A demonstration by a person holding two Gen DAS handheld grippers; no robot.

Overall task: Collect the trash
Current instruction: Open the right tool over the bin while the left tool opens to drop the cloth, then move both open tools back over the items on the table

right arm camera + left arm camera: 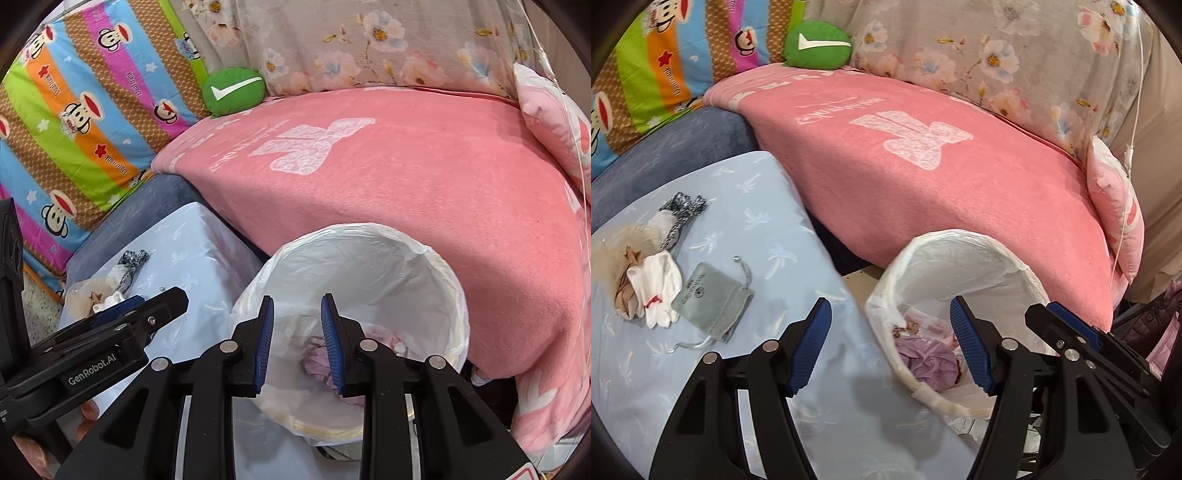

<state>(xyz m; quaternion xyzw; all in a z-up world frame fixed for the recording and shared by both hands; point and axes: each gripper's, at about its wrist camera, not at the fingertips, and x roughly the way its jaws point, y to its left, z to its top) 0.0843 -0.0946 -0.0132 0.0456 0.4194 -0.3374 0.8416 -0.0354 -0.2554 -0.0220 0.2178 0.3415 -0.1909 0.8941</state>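
A white-lined trash bin (964,254) stands between a light blue covered stool (750,229) and a pink-blanketed sofa; it also shows in the right wrist view (436,266). Crumpled purple and pink trash (925,360) lies inside it (316,360). On the stool lie a grey drawstring pouch (711,301), a white glove (661,291), a tan stocking (624,295) and a black-white cord (683,210). My left gripper (890,314) is open and empty over the bin's left rim. My right gripper (297,306) is open and empty above the bin's mouth.
The pink blanket (923,166) covers the sofa seat behind the bin. A green cushion (818,46), a striped monkey-print pillow (74,122) and floral bedding (997,55) lie behind. A pink pillow (1115,206) sits at the right. The right gripper's body (1089,347) is beside the bin.
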